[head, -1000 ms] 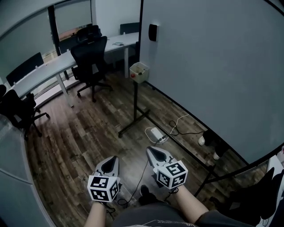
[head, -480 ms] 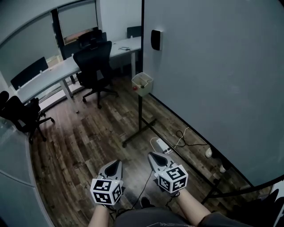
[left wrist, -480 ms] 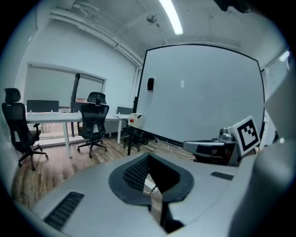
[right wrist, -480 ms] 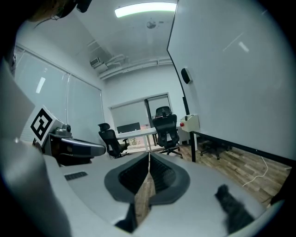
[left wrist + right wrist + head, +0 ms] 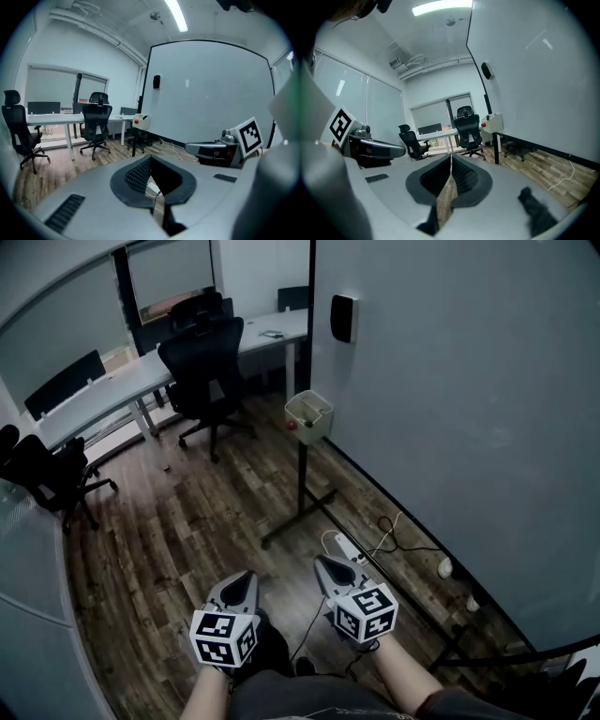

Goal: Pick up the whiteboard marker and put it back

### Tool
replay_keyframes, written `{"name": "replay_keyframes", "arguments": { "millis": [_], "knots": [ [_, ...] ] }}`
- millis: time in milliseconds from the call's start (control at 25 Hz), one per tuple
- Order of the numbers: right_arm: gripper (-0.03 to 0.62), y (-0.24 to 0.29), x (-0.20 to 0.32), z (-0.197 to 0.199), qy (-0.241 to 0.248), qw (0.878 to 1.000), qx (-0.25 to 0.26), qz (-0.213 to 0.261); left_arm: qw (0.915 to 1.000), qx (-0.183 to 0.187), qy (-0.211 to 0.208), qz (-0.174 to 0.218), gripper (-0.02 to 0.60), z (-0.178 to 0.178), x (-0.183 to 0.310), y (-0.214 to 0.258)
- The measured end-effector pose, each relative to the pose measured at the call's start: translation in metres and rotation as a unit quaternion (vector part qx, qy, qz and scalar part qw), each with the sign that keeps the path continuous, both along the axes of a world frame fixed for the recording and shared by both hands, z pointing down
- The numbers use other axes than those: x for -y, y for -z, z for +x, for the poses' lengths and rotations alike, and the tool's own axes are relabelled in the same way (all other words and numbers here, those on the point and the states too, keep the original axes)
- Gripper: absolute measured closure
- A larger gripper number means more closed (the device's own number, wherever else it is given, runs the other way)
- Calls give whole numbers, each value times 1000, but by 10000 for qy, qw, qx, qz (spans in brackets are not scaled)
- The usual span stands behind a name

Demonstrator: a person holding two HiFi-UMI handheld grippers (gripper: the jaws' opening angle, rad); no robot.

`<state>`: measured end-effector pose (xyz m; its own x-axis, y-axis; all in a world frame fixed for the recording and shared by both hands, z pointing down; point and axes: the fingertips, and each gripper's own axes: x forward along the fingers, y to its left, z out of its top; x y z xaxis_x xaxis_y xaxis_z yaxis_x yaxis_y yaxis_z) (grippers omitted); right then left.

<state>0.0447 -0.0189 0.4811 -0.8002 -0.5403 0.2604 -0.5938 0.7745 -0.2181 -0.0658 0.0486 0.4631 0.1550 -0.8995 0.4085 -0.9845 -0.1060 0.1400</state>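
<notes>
Head view: left gripper (image 5: 240, 579), right gripper (image 5: 323, 566) low, jaws clenched, empty. Marker not discernible; possibly in far tray (image 5: 317, 430) beside whiteboard (image 5: 469, 409). Step: approach. Next: walk closer, open jaws.

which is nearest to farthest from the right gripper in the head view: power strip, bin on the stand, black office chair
1. power strip, low down just ahead of the right gripper.
2. bin, further ahead, beside the whiteboard.
3. black office chair, farthest, ahead and to the left at the desk.
</notes>
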Motion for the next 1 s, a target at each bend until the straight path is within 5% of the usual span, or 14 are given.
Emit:
{"name": "replay_keyframes", "arguments": {
  "millis": [360, 1000],
  "knots": [
    [571, 1, 62, -20, -186, 9997, -112, 119, 9998, -105, -121, 111, 568, -24, 63, -5],
    [571, 11, 204, -57, -1014, 9938, -368, 268, 9941, -173, -1062, 122, 568, -66, 235, 5]
  ]
}}
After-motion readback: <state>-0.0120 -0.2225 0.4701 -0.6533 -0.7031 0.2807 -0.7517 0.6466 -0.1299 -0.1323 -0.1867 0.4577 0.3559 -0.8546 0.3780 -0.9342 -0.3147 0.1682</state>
